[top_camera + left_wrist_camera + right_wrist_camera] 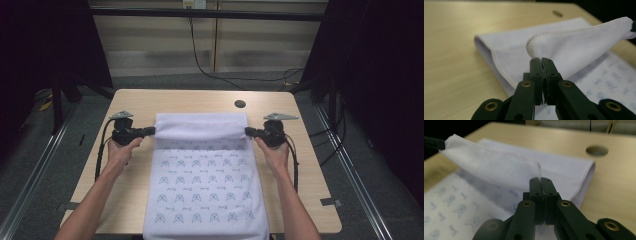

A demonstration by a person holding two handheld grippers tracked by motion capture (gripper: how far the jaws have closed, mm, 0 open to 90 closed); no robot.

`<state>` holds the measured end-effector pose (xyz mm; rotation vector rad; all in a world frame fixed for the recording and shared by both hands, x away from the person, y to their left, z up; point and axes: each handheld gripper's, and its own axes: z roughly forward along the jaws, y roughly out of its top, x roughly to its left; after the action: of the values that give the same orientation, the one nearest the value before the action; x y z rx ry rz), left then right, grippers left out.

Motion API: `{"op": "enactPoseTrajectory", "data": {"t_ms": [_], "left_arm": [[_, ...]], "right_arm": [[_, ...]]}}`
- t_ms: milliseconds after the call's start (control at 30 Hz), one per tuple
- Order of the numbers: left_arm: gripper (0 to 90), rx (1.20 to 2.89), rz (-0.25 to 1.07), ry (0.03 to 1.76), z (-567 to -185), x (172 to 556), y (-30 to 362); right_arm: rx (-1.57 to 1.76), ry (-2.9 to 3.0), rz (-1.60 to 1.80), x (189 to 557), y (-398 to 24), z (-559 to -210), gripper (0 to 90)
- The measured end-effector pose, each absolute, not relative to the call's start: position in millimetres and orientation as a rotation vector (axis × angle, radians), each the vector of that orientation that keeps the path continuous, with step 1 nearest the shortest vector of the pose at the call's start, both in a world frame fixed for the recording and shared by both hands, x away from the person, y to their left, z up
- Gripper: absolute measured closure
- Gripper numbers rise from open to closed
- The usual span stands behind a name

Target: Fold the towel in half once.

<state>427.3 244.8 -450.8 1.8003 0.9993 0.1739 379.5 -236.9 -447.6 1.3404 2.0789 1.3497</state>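
Two claws pinch the towel

The left claw (150, 131) and right claw (248, 131) each squeeze a far corner of the towel (202, 180). Its long side runs away from them, toward the person.

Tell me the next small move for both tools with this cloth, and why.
Probably carry both corners on toward the near edge and lower them together. The left tool and right tool are each shut on a far corner of the white cloth, lifted and folded partway back over the printed side, so the fold looks unfinished.
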Motion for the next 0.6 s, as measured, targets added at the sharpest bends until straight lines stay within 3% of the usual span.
{"op": "enactPoseTrajectory", "data": {"t_ms": [133,267,600], "left_arm": [[87.9,1.769,0.231,0.886,-398,403,255],[87.8,1.769,0.254,0.773,-370,363,262],[87.8,1.772,0.176,0.663,-378,271,269]], "right_arm": [[1.209,1.996,1.486,360,-246,-391,88.5],[1.116,1.952,1.578,330,-251,-364,88.6],[0.973,2.052,1.555,241,-257,-361,88.6]]}}
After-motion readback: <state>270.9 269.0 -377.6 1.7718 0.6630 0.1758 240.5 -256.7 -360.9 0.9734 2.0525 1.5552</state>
